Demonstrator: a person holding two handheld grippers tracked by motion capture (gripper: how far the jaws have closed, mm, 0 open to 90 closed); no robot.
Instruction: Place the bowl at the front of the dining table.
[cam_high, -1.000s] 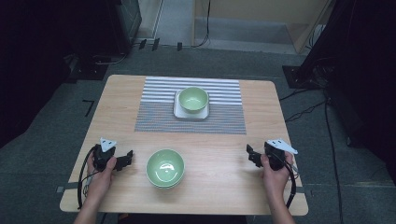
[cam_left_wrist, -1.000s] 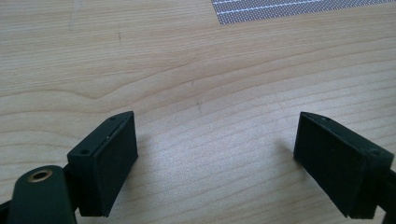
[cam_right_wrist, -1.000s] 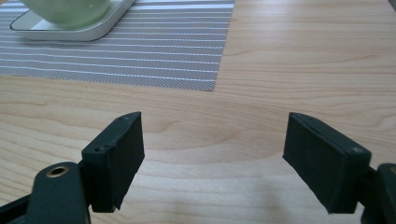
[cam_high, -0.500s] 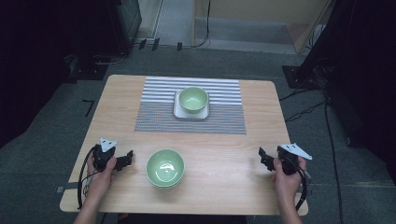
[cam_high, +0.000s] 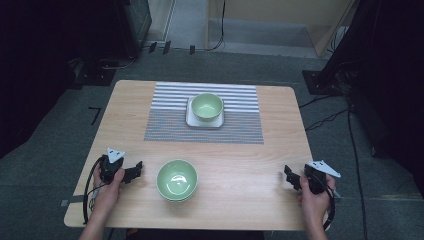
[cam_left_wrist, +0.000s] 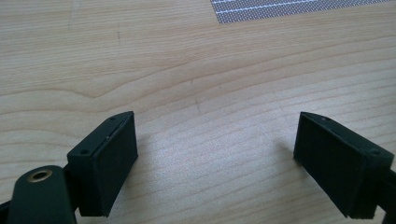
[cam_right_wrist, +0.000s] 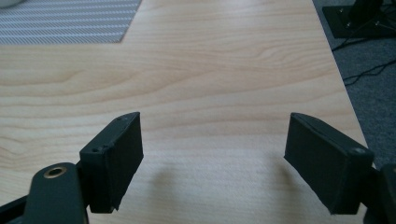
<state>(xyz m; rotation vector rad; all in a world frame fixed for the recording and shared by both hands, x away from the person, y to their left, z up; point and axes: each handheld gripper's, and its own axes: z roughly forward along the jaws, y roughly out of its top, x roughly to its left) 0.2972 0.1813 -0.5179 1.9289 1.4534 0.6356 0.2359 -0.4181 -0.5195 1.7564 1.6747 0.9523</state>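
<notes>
A green bowl (cam_high: 177, 180) sits on the wooden table (cam_high: 250, 160) near its front edge. A second green bowl (cam_high: 207, 106) rests on a white square plate (cam_high: 191, 120) on the striped placemat (cam_high: 240, 125). My left gripper (cam_high: 137, 170) lies on the table just left of the near bowl, held by a hand. Its jaws stand open over bare wood in the left gripper view (cam_left_wrist: 215, 163). Near the front right corner my right gripper (cam_high: 290, 177) rests on the table, and its jaws are open with nothing between them (cam_right_wrist: 212, 161).
The right gripper view has a corner of the placemat (cam_right_wrist: 65, 23) at top left and the table's right edge with cables on the grey floor (cam_right_wrist: 369, 56) beyond. Dark stands (cam_high: 125, 25) flank the far side of the table.
My right gripper has drawn back toward the front right corner of the table. The left gripper and both bowls have stayed where they were.
</notes>
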